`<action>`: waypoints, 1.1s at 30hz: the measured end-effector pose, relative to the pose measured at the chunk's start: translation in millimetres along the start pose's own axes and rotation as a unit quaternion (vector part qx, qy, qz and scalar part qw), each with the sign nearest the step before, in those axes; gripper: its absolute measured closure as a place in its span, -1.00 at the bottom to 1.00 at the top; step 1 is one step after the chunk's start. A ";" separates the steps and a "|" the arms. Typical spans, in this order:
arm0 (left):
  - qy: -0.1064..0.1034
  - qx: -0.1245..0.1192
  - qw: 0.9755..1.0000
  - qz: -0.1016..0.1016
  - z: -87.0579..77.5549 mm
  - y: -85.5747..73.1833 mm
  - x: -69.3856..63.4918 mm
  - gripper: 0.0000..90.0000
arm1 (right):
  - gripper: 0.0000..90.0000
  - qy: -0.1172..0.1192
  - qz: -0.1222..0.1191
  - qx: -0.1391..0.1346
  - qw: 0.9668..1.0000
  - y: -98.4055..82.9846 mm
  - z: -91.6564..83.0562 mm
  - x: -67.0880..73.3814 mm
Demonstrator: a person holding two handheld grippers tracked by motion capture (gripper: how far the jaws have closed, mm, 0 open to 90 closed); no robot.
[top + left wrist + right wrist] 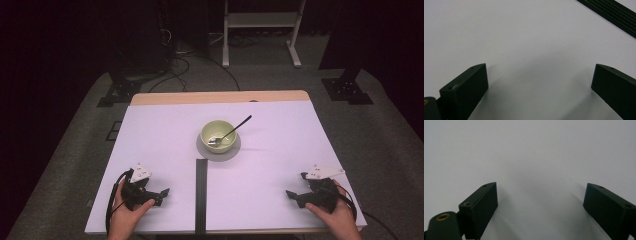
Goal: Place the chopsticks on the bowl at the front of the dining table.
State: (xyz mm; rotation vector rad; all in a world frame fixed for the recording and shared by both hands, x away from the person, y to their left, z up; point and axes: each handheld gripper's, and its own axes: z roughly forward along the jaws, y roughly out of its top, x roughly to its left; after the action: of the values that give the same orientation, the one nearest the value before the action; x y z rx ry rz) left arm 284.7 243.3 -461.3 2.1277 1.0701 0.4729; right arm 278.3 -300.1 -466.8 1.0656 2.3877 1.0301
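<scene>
- Both hands rest at the table's (150, 130) near edge.
- Left gripper (162, 192): jaws wide, empty.
- Right gripper (291, 194): likewise (nothing between).
- Spoon (231, 131) leans in the green bowl (217, 135).

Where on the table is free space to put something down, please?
Free: the white table left of the black strip, and right of it up to the right gripper. The left gripper takes the near left corner. Crowded: the centre, with bowl, spoon, grey saucer.
</scene>
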 end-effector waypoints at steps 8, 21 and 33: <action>-0.010 -0.005 1.000 -0.002 -0.8 3.8 -3.4 -1.00 | -0.77 0.000 0.000 0.000 1.000 0.0 0.0 0.0; -0.024 -0.017 1.000 0.001 -2.6 14.2 -10.1 -1.00 | -0.77 0.000 0.000 0.000 1.000 0.0 0.0 0.1; -0.036 -0.025 0.999 0.008 2.3 24.8 -16.8 -1.00 | -0.77 0.000 0.000 0.001 1.000 0.1 0.0 -0.1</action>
State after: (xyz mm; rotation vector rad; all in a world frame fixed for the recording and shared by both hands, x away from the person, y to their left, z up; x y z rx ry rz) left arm 289.8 218.5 -445.2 2.0951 0.9928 0.4229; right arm 278.4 -300.1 -466.7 1.0661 2.3888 1.0291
